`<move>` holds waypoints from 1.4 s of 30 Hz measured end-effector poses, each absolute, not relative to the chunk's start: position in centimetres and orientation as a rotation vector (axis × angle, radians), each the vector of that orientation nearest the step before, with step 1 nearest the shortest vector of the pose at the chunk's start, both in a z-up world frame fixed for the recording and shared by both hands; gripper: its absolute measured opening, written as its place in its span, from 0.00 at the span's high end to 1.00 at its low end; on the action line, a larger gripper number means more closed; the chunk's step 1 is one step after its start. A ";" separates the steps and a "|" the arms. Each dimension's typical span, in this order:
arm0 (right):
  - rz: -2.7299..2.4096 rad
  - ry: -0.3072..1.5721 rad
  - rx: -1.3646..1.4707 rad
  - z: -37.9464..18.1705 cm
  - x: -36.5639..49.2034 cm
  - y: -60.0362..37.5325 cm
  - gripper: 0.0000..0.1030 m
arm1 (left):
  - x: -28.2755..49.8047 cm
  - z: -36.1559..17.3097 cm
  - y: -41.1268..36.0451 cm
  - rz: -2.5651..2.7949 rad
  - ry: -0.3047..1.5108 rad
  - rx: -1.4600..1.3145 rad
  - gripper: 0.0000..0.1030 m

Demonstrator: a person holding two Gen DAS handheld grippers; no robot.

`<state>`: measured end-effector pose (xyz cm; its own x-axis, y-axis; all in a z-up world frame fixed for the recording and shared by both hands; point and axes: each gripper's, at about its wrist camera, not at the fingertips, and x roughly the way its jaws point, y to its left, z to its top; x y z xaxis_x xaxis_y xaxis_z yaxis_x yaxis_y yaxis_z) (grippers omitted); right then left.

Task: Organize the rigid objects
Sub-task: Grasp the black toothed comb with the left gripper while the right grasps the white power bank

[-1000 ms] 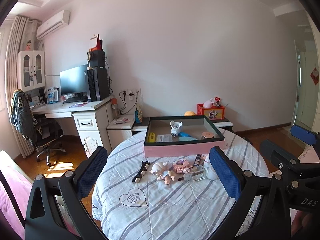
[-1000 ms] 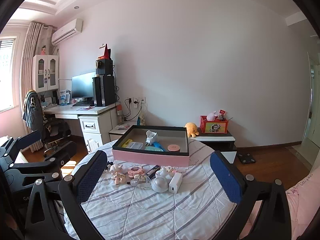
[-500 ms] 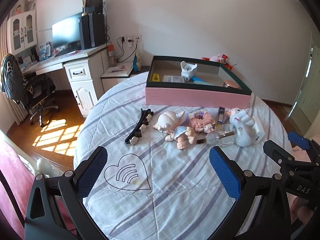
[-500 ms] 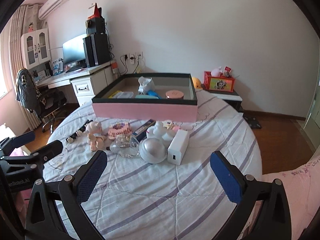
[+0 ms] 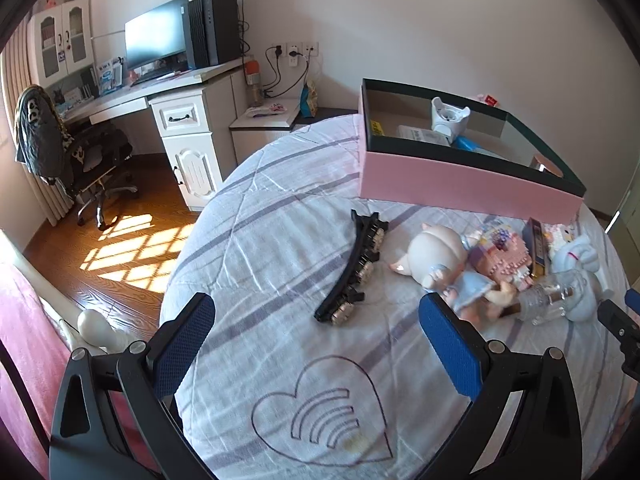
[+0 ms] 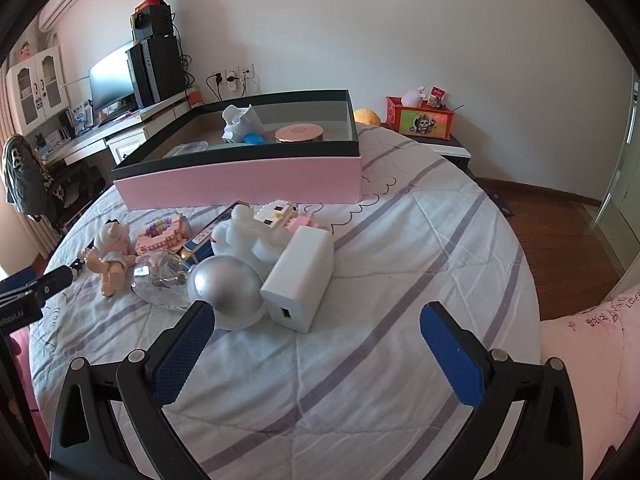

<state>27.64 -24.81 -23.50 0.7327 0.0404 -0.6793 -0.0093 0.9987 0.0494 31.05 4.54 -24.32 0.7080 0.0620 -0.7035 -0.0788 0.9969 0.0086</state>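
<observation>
On round bed, striped quilt [image 5: 280, 240]: loose rigid items, unsorted.
Left gripper [image 5: 316, 344] spread wide, empty, black hair clip [image 5: 356, 268] at its 12 o'clock. Right gripper [image 6: 316, 344] spread wide, empty; white charger [image 6: 300, 280] and silver dome [image 6: 226, 284] touching, at 11 o'clock. Pink tray [image 6: 248, 180] beyond, at 12 o'clock, part-filled.

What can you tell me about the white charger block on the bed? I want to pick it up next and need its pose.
The white charger block is a boxy, smooth plastic-looking adapter lying flat on the striped cover. One USB port faces the right tongs, which are open and hold nothing. Its left side touches the silver dome, and its far end rests against the white figurine. It lies in front of the pink box, apart from it.
</observation>
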 end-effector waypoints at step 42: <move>0.263 0.575 0.125 -19.3 23.4 -22.8 0.77 | 23.0 -17.7 -0.7 -0.080 0.572 -0.044 0.82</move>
<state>23.42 -22.75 -19.26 0.8069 0.2797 -0.5202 -0.2103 0.9591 0.1895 23.04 -0.72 -17.75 0.8380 -0.0877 -0.5386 0.0634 0.9960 -0.0636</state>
